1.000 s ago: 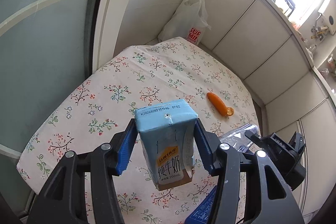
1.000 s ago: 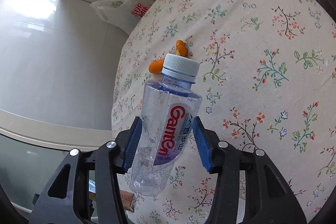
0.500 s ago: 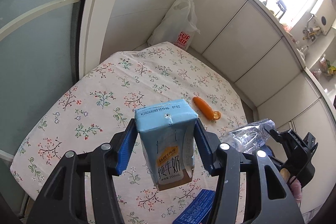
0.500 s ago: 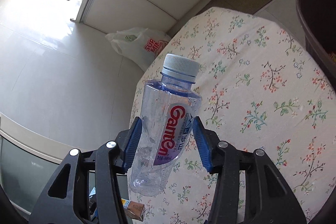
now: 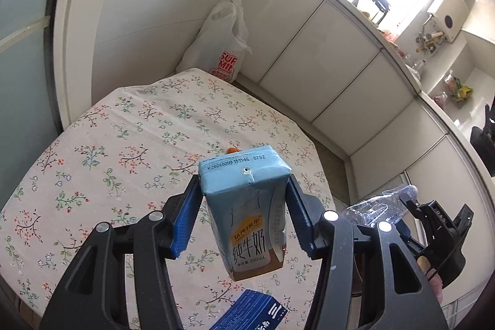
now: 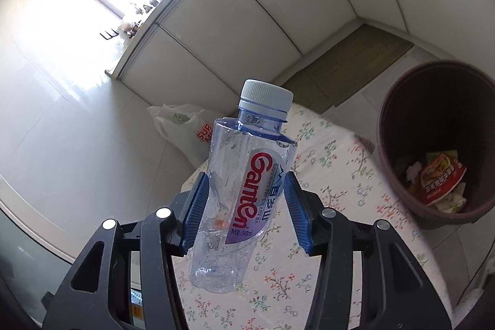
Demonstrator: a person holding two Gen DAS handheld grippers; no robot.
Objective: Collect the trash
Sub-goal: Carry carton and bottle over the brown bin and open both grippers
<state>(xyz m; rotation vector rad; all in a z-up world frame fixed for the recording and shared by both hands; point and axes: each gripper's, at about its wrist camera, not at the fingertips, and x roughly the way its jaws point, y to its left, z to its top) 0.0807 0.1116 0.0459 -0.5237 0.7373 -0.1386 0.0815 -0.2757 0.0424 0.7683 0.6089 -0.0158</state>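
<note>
My left gripper is shut on a light blue milk carton and holds it above the floral table. My right gripper is shut on an empty clear plastic water bottle with a white cap. The bottle and right gripper also show at the right of the left wrist view. A brown trash bin with wrappers inside stands on the floor to the right of the table in the right wrist view. An orange object on the table is mostly hidden behind the carton.
A blue box lies at the table's near edge. A white plastic shopping bag stands on the floor behind the table, also in the right wrist view. White cabinets line the wall.
Both grippers have risen and tilted up with their loads. The right view has swung to the right, bringing the brown trash bin into sight. The orange object has slipped behind the carton.
</note>
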